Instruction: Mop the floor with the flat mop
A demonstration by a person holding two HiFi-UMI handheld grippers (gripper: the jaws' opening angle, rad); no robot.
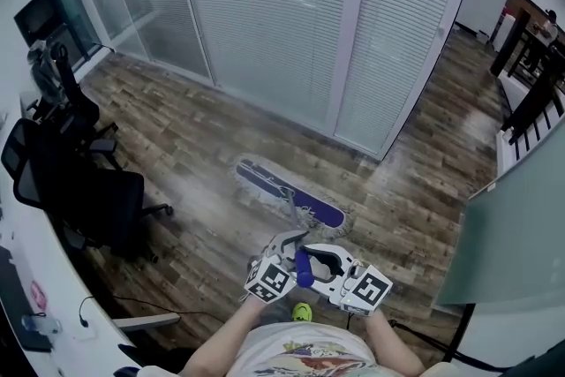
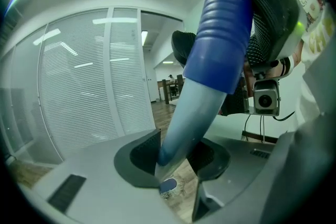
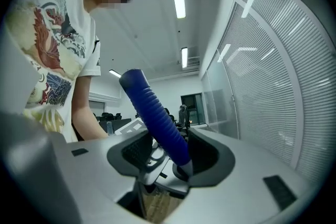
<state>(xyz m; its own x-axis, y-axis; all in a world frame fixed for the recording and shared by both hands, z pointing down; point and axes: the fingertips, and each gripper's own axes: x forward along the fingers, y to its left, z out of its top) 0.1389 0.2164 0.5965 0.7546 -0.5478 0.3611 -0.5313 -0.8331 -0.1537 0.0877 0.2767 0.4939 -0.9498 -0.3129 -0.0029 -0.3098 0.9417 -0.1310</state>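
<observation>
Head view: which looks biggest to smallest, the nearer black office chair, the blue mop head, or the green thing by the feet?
1. nearer black office chair
2. blue mop head
3. green thing, smallest though nearest the camera

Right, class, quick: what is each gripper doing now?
Left gripper: closed on the mop pole.
Right gripper: closed on the pole's blue grip.
</observation>
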